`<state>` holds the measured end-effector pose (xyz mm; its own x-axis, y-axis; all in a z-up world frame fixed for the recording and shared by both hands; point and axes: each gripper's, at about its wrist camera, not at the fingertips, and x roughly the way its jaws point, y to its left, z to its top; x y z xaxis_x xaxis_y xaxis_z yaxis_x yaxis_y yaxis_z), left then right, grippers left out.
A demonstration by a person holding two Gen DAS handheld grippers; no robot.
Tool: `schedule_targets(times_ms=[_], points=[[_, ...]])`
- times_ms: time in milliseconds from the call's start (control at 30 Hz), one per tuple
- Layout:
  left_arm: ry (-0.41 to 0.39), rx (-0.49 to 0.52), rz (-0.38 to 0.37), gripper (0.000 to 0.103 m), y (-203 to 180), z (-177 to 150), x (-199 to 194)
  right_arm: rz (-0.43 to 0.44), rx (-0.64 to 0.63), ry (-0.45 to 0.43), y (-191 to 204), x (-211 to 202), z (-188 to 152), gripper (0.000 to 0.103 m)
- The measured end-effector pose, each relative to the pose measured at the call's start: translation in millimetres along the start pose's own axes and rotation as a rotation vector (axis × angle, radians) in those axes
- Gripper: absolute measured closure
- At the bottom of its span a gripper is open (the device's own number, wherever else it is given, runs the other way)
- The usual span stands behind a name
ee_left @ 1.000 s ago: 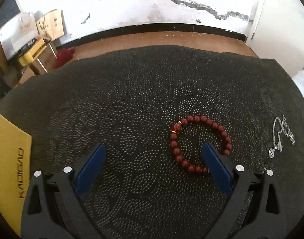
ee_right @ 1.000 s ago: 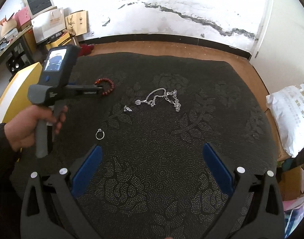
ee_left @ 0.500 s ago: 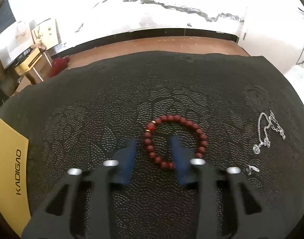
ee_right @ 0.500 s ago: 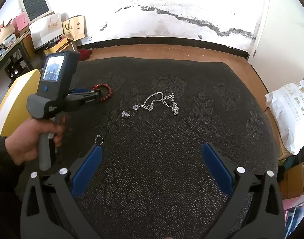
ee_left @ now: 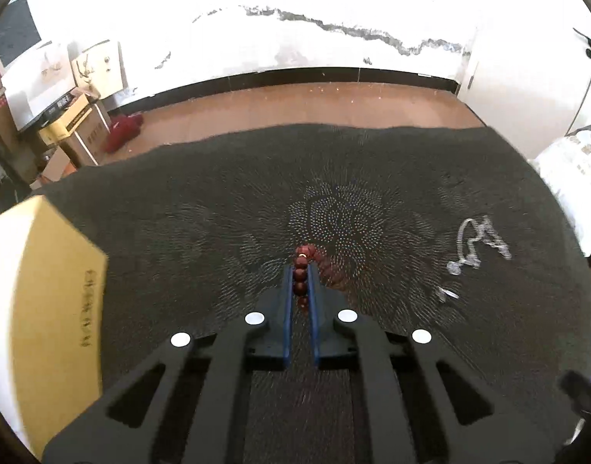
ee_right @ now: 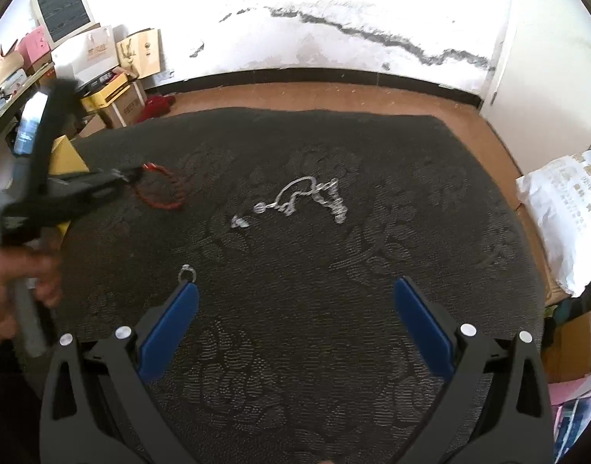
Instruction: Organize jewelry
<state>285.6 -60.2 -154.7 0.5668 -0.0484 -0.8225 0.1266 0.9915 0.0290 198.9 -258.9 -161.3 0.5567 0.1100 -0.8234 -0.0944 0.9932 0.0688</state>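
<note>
The red bead bracelet (ee_left: 300, 276), dark glossy beads with one gold spacer, hangs pinched in the left gripper (ee_left: 300, 286) above the dark patterned mat (ee_left: 218, 232). The right gripper (ee_right: 295, 301) gapes wide, holding nothing, a small ring (ee_right: 187, 272) by its fingertip and bare mat ahead.

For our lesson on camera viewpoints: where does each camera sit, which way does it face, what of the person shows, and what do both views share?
Left wrist: on the left gripper, looking along shut fingers pinching the red bead bracelet; no body visible.
Right wrist: on the open right gripper, facing the dark mat; the person's left hand shows.
Shared: bracelet, silver necklace, mat.
</note>
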Motion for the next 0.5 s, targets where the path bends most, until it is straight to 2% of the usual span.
schedule_targets(times_ms=[200,333,400,500], points=[[-0.021,0.023,0.022,0.096,8.9,-11.8,-65.0,0.034,-0.025,0.083,16.8,34.3,3.8,0.005],[-0.017,0.011,0.000,0.096,18.8,-21.2,-93.8,0.021,-0.039,0.133,29.4,67.8,5.4,0.006],[-0.023,0.006,-0.002,0.096,24.5,-27.4,-107.9,0.020,-0.076,0.139,38.5,78.8,4.3,0.014],[-0.023,0.006,-0.008,0.096,32.7,-35.3,-121.4,0.050,-0.138,0.137,56.2,85.2,-0.6,0.016]])
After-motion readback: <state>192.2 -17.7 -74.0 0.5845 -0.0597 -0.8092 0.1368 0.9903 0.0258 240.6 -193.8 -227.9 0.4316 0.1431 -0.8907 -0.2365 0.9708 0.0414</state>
